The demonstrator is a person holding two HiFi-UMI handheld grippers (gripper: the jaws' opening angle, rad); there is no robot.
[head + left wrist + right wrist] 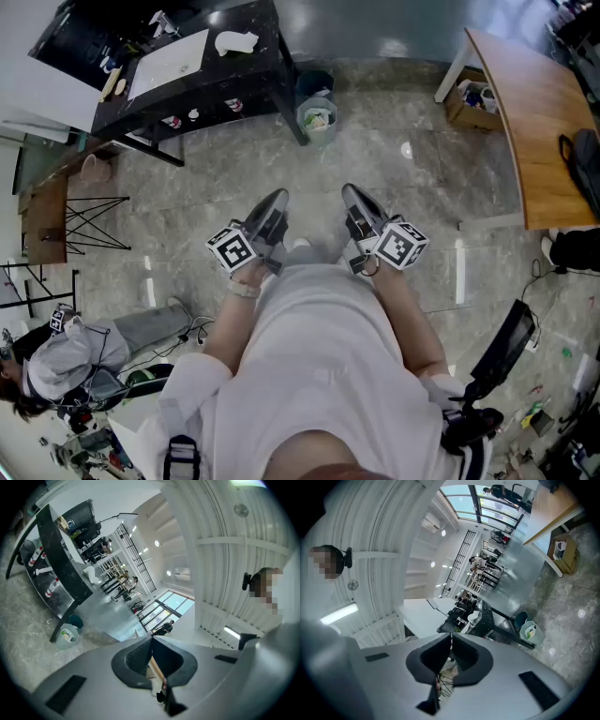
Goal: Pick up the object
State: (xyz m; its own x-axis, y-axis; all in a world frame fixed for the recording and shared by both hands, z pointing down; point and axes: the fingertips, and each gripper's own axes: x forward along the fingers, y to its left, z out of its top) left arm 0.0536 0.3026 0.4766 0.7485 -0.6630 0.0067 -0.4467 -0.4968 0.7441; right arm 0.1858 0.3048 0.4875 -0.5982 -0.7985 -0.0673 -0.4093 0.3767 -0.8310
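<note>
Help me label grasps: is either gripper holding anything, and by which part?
Nothing is held: the left gripper and right gripper both have jaws closed together, empty.

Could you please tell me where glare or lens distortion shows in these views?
Head view: lamp glare dots the glossy floor, and the wooden table bows. Left gripper view: heavy fisheye, black corners. Right gripper view: the same, with bright, washed-out windows.

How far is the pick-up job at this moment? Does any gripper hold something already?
Done: nothing yet. In hand: nothing; the left gripper and the right gripper are both shut and empty, held before the person's body above the floor. Left: everything, to approach the object, open, grip and lift. Which object is meant cannot be told.
</note>
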